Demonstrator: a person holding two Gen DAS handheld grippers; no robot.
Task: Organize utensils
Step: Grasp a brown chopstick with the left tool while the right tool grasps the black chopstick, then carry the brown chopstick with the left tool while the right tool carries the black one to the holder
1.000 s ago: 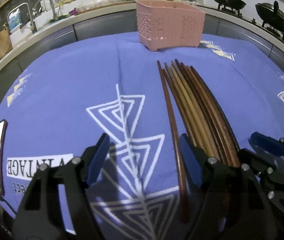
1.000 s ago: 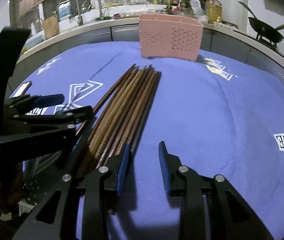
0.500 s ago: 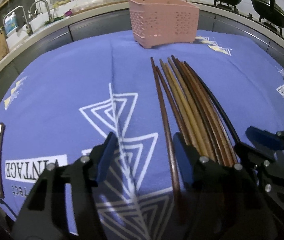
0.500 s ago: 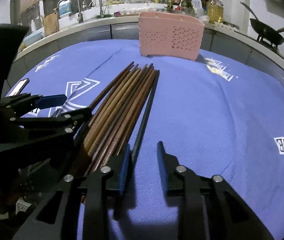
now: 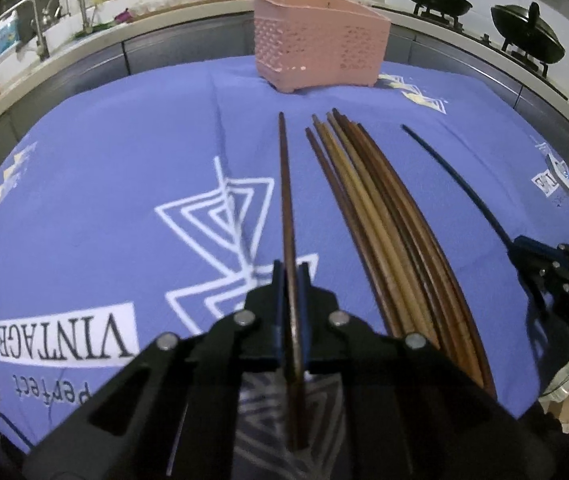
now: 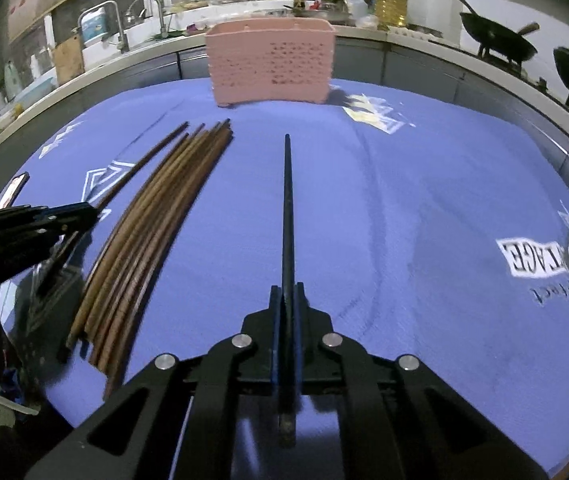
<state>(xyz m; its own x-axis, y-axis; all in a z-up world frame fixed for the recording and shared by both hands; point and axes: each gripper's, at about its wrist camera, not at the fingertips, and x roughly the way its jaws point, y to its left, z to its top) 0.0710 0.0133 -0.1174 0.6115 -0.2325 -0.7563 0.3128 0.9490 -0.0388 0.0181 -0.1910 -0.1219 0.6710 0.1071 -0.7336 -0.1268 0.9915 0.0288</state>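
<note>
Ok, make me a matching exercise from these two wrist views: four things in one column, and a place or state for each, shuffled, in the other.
Things:
1. brown chopstick
2. black chopstick
3. pink basket
4. chopstick bundle

Places or states:
A. standing at the far edge of the blue cloth
B. clamped in the right gripper
C. lying loose between the two grippers
D. clamped in the left gripper

Pairs: 1-D, 2-B, 3-A, 4-C
</note>
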